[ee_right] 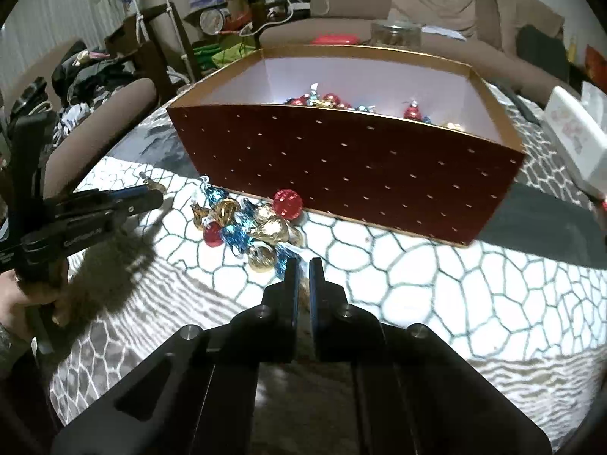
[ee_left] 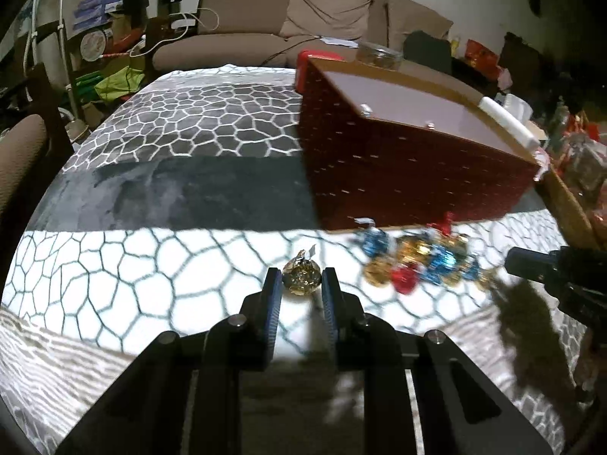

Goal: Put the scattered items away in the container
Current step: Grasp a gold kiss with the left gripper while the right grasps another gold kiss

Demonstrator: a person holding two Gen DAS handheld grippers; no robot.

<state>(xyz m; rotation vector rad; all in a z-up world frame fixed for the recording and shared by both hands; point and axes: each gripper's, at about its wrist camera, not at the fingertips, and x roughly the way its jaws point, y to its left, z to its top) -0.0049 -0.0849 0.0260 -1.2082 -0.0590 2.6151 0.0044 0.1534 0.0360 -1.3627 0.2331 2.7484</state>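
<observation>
We work on a table under a cloth (ee_left: 159,197) printed with a pale-and-grey cobble pattern, in a cluttered living room with a beige sofa (ee_left: 288,11) at twelve o'clock and stacked shelves of odds and ends at ten.

In the left wrist view our left gripper (ee_left: 302,278) has its pads clamped on a gold foil candy (ee_left: 301,276). The red dotted box (ee_left: 398,167) stands at one o'clock, and a heap of loose candies (ee_left: 421,258) lies against its near wall at two o'clock. Here the box's inside is hidden by the angle.

The right wrist view looks over the rim of the box (ee_right: 341,159) and shows wrapped candies (ee_right: 326,100) already lying inside at twelve o'clock. Our right gripper (ee_right: 302,269) has its jaws nearly touching; a bit of foil seems caught between them, though we cannot tell for certain. The loose heap (ee_right: 246,227) sits at eleven o'clock, just beyond the fingertips.
</observation>
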